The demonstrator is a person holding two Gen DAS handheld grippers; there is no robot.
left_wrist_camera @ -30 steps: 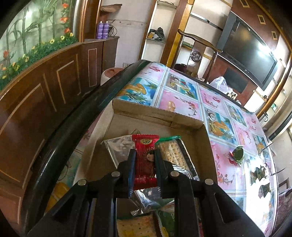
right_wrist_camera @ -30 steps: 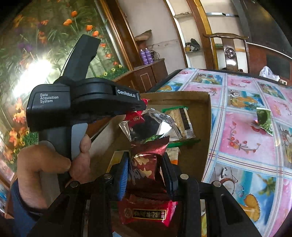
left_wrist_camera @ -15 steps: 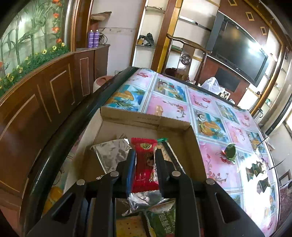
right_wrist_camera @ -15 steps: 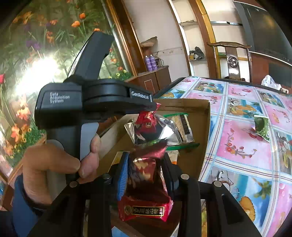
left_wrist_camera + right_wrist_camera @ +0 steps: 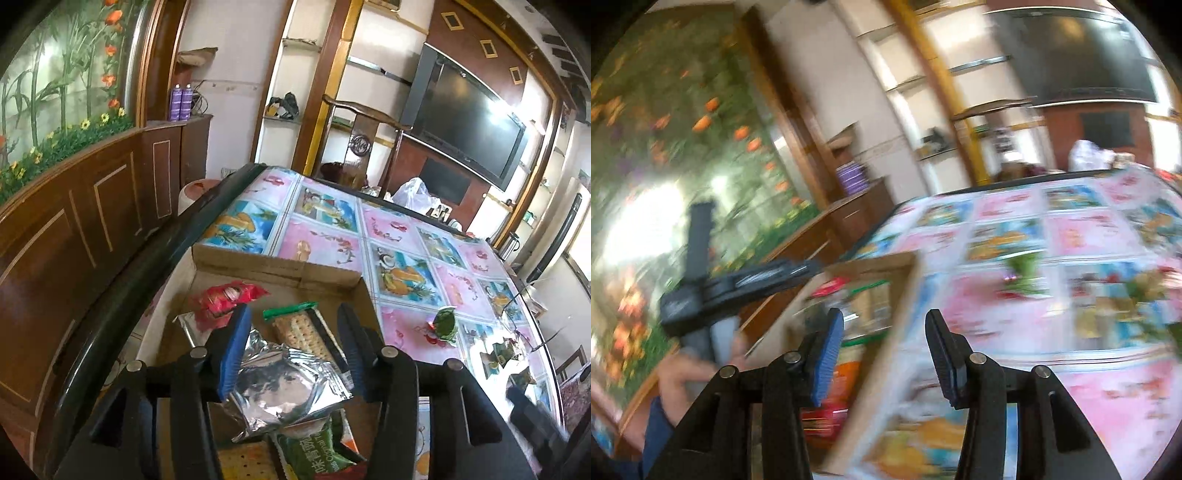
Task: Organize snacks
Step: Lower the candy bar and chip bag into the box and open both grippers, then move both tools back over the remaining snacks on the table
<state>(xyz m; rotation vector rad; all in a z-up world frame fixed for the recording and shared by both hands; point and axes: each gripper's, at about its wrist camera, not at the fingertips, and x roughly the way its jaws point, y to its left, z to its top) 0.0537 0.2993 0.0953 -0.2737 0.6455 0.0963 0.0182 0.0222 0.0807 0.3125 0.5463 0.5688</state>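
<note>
— How far along are you with the snacks?

— Well on, I'd judge, but not finished. The cardboard box [image 5: 258, 264] sits at the table's [image 5: 402, 229] edge and already holds most of them. My left tongs [image 5: 291, 345] hang over it with the jaws coming apart and nothing pinched — the silver packet [image 5: 280, 387] lies loose between them, on top of the pile, and the pads don't press it.

— And your other hand?

— My right tongs [image 5: 884, 354] are opening too, and empty. That view is smeared, so take this loosely: they seem to point past the box's near wall toward the loose packets out on the cloth.

— Count what's in the box for me.

— One red packet [image 5: 225, 299] at the back, two silver ones — the second, a silver pouch [image 5: 186, 326], pokes out under the red — one clear sleeve of crackers [image 5: 299, 332] with a green end, one green bag [image 5: 314, 454], and a second cracker pack [image 5: 243, 461] at the bottom edge. That makes six I can tell apart; a scrap of red and orange beside the green bag may be more.

— What's left outside?

— One green packet [image 5: 445, 325] nearest the box, and about three small ones [image 5: 498, 356] further along the table. Those four, as I read it, are the job still to do.
</note>
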